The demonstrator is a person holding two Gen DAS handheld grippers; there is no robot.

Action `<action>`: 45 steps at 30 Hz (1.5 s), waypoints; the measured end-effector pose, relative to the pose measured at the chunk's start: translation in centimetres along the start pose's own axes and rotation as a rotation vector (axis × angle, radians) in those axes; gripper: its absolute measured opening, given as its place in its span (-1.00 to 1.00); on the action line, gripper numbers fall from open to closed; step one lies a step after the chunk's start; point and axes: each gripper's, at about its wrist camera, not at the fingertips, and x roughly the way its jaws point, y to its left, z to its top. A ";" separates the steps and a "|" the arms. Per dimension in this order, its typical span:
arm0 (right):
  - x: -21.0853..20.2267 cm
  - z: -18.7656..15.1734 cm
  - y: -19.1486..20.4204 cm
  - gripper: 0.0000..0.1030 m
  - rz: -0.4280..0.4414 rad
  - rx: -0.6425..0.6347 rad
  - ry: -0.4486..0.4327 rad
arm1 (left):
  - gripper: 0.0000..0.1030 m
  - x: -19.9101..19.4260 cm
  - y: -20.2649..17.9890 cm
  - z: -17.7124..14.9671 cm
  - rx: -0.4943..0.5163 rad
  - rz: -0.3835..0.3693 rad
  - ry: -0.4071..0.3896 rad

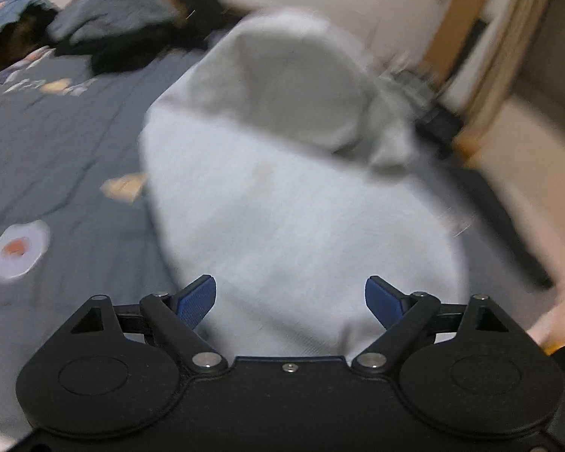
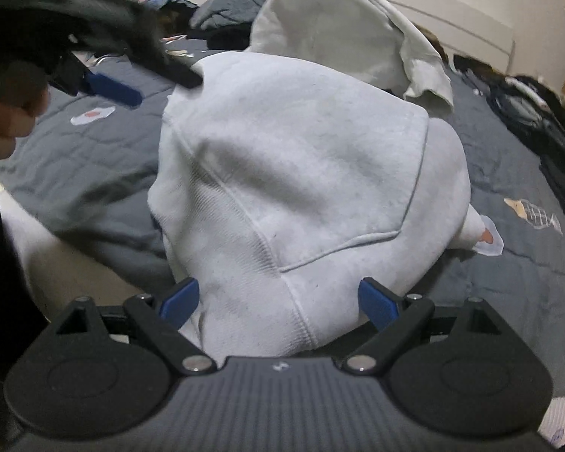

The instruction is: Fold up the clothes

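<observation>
A light grey hoodie point(image 2: 301, 173) with a front pocket lies bunched on the grey bedspread point(image 2: 94, 158). A white part of it point(image 2: 339, 19) stands up at the far end, and no gripper holds it. My right gripper point(image 2: 278, 301) is open, its blue fingers either side of the near hem without closing on it. The left wrist view is blurred: my left gripper point(image 1: 290, 301) is open just above the hoodie point(image 1: 282, 218), with the raised part point(image 1: 293, 75) beyond. In the right wrist view a hand point(image 2: 3, 120) holds the left gripper point(image 2: 147, 83) at the upper left, open and empty.
Piles of dark and grey-blue clothes point(image 1: 113, 26) lie at the far end of the bed, and more dark clothes point(image 2: 527, 113) on its right side. The bedspread carries egg point(image 1: 17, 250) and fish point(image 2: 535, 213) patches. A pale wall and a door frame point(image 1: 508, 56) stand beyond the bed.
</observation>
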 end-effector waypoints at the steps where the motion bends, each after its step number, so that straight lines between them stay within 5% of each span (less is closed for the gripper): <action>1: 0.0 -0.2 0.1 0.77 0.001 -0.009 -0.002 | 0.70 -0.2 -0.6 0.0 0.057 0.015 -0.021; 3: 0.0 -0.6 0.2 0.76 0.003 -0.028 -0.008 | 0.73 -0.4 -1.2 0.1 0.105 0.043 -0.038; 12: 0.3 -1.7 2.7 0.74 -0.069 -0.235 -0.030 | 0.74 -0.9 0.1 0.4 -0.009 0.026 -0.034; 22: 1.8 -2.0 2.8 0.43 -0.104 -0.245 0.022 | 0.75 -0.9 -0.4 0.0 0.001 0.059 -0.034; 24: 1.8 -2.0 2.5 0.26 -0.101 -0.223 0.024 | 0.76 -0.9 -0.4 0.0 -0.004 0.063 -0.035; 29: 1.5 -1.7 1.4 -0.51 -0.098 -0.142 0.015 | 0.77 -1.1 -0.8 0.1 0.014 0.087 -0.048; 36: 0.4 -0.9 -0.7 -0.68 -0.055 0.007 0.004 | 0.77 -1.2 -0.5 0.3 0.016 0.086 -0.053; 45: -5.3 0.3 -7.0 -0.71 0.096 0.412 -0.072 | 0.77 -1.4 -0.2 0.4 0.012 0.068 -0.057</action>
